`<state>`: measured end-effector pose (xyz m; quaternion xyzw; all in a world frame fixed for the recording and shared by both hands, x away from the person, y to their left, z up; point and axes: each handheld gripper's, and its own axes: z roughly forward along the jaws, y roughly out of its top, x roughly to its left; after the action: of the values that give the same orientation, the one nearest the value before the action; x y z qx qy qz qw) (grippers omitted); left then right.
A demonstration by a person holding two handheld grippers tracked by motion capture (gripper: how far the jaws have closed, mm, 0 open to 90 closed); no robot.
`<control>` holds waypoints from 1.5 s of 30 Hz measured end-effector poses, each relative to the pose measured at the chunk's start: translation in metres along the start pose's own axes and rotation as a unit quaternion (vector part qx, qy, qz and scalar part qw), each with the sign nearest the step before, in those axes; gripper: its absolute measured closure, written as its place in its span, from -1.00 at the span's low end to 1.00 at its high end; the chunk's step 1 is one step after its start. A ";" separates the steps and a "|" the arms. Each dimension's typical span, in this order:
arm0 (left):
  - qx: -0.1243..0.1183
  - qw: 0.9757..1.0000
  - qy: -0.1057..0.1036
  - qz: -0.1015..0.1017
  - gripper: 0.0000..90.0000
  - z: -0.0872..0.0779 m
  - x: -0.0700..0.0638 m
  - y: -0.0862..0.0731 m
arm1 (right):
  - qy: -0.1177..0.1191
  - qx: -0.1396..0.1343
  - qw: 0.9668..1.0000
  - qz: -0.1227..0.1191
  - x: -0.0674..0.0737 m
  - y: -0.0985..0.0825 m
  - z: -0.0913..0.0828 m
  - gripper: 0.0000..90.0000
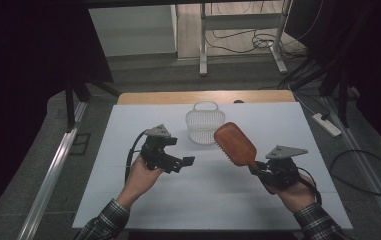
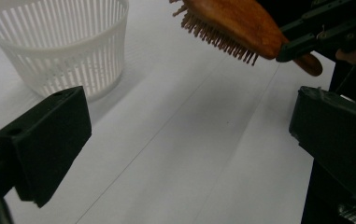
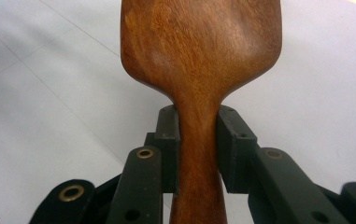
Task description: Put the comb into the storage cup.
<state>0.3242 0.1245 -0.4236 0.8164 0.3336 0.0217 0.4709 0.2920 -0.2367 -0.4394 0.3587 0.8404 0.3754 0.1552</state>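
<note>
A wooden hairbrush (image 1: 235, 144) is held up over the white table, its head slanting toward the basket, bristles facing down and left. My right gripper (image 1: 256, 169) is shut on its handle; in the right gripper view both pads clamp the narrow handle (image 3: 198, 140) below the broad brown back. A white slatted plastic basket (image 1: 204, 123) stands upright on the table beyond the brush, also seen as the basket (image 2: 59, 44) at top left of the left gripper view. My left gripper (image 1: 187, 162) hovers left of the brush, jaws wide apart with nothing between them. The brush (image 2: 234, 25) shows bristles down past those jaws.
The white table sheet (image 1: 208, 200) lies over a wooden top whose far edge shows behind the basket. Bare sheet lies between the two hands and along the near edge. A metal rail runs along the floor at left; a power strip (image 1: 326, 124) and cables lie at right.
</note>
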 end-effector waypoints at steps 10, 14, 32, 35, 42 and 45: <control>-0.006 1.000 -0.023 -0.017 -1.00 0.015 0.004 0.007 | 0.014 -0.014 1.000 -0.009 0.011 0.005 0.006 0.60; -0.008 0.999 -0.028 -0.024 -1.00 0.019 0.005 0.009 | 0.018 -0.018 1.000 -0.010 0.014 0.006 0.007 0.61; -0.011 0.996 -0.066 -0.052 -1.00 0.038 0.005 0.013 | 0.044 -0.036 0.998 -0.014 0.030 0.010 0.016 0.61; -0.009 0.996 -0.073 -0.058 -1.00 0.041 0.005 0.012 | 0.051 -0.037 0.998 -0.015 0.033 0.011 0.018 0.61; -0.007 0.994 -0.082 -0.066 -1.00 0.044 0.005 0.011 | 0.067 -0.041 0.997 -0.022 0.042 0.013 0.021 0.60; -0.006 0.994 -0.086 -0.068 -1.00 0.045 0.006 0.011 | 0.071 -0.043 0.996 -0.024 0.045 0.013 0.022 0.60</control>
<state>0.3502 0.0901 -0.4416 0.7875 0.3467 -0.0790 0.5033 0.2789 -0.1865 -0.4440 0.3036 0.8409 0.4320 0.1191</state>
